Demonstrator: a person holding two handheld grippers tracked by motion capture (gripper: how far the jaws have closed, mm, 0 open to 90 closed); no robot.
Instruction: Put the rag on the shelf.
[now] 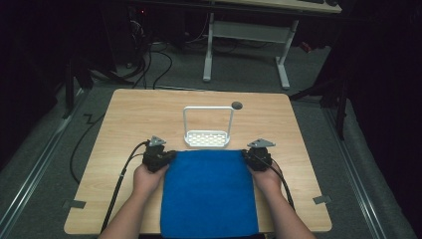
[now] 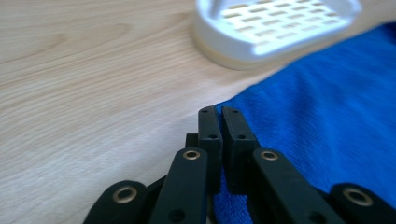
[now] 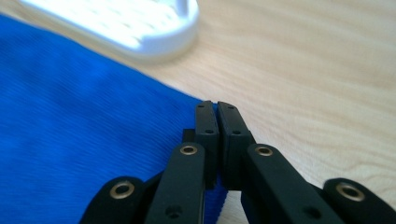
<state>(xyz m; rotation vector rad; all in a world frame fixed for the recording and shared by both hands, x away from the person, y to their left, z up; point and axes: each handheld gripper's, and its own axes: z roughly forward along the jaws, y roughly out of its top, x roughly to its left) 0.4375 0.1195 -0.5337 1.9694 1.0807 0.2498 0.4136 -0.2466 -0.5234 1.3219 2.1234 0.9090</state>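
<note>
A blue cloth (image 1: 209,191) lies flat on the wooden table (image 1: 129,114), its near edge hanging over the front. My left gripper (image 1: 169,156) pinches the cloth's far left corner; in the left gripper view the jaws (image 2: 218,112) are shut on the blue cloth (image 2: 327,116). My right gripper (image 1: 247,156) is at the far right corner, and in the right gripper view its jaws (image 3: 215,106) are shut with the edge of the blue cloth (image 3: 84,130) between them.
A white slotted rack (image 1: 206,138) with a tall wire handle stands just beyond the cloth, seen close in both gripper views as a white tray (image 2: 275,28) (image 3: 130,23). A small dark disc (image 1: 237,105) lies farther back. Cables trail from both grippers.
</note>
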